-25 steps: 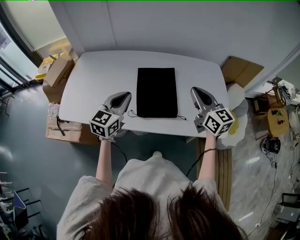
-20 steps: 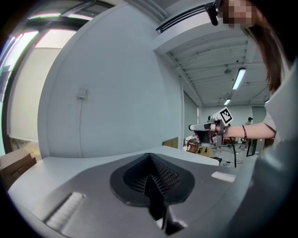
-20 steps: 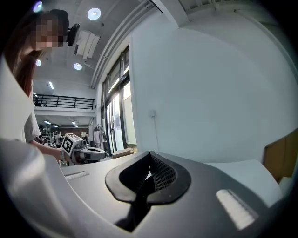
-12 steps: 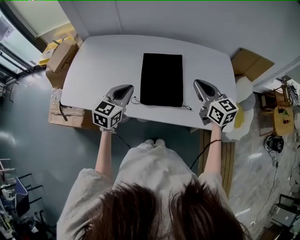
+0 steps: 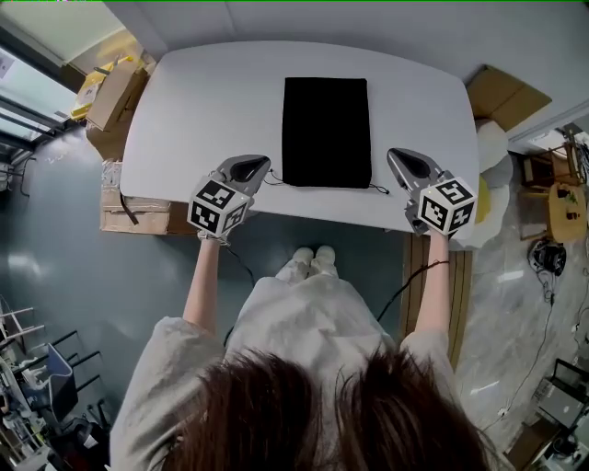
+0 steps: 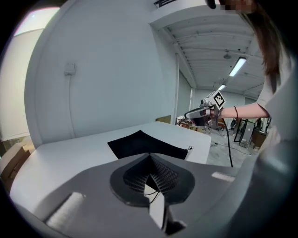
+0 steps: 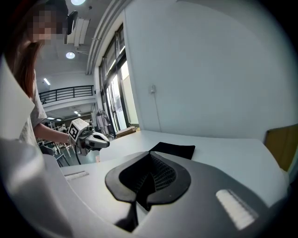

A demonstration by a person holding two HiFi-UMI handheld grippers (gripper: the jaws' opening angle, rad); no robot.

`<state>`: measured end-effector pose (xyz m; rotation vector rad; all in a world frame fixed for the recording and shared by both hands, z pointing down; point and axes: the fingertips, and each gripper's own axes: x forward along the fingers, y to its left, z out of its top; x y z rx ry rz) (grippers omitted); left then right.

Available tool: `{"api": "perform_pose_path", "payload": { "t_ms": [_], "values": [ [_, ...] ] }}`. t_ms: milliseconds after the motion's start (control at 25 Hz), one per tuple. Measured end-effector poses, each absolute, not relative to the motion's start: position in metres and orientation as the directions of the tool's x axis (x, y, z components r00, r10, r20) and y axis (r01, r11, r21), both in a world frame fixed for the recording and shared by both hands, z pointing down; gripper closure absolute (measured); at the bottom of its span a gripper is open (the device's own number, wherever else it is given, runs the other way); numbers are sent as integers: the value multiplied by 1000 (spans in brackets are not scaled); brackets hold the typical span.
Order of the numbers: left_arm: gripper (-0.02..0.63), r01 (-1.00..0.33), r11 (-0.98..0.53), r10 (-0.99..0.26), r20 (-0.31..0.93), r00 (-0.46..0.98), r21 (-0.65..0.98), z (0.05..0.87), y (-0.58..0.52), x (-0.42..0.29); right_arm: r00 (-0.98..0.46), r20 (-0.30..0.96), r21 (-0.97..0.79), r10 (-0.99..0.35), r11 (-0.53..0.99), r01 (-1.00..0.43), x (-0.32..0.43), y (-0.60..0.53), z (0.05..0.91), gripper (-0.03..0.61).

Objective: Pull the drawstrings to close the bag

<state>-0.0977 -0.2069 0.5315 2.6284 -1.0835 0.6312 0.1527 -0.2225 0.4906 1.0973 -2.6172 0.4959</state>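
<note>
- Far left there's a dark grey-blue floor [image 5: 55, 267]. A few cardboard boxes [image 5: 115, 92] are piled by the table's left end, and another flat box [image 5: 136, 217] sits down beside the front corner.
- The white table [image 5: 202, 101] has rounded corners and sits right up against a pale wall [image 5: 276, 18]. It's bare apart from the bag.
- The left gripper [image 5: 256, 166] is over the table's front edge, just left of the bag's near corner. Its jaws are clenched together with nothing pinched.
- The left drawstring [image 5: 272, 180] is a thin black cord lying on the table right by those tips. The left gripper view shows it under the closed jaws, not held.
- The black bag [image 5: 326, 132] lies flat mid-table, long side running away from the person, string end nearest them.
- The right drawstring [image 5: 377, 189] trails off the bag's other near corner.
- The right gripper [image 5: 398, 156] is just right of that corner, and its jaws are also squeezed closed on nothing.
- Far right there's more cardboard [image 5: 504, 95] against the wall, then a pale marbled floor [image 5: 515, 304] with clutter I can't make out. The right gripper view shows tall windows [image 7: 114, 102].
</note>
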Motion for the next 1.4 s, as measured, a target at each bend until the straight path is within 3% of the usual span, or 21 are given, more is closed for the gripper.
{"api": "perform_pose_path", "payload": {
  "t_ms": [400,920,1400],
  "values": [
    [618,-648,-761,-510,580,636,41,575,-204,-95,-655,522,-239,-547,643,-728,165,-217,544,563],
    [618,-602,-797,-436,648,625,45,605,-197,-96,-627,625,-213,-465,670,-711,164,-209,586,563],
    [557,-525,-850,-351,703,618,37,627,-191,-94,-570,759,-179,-313,743,-645,162,-193,622,457]
  ]
}}
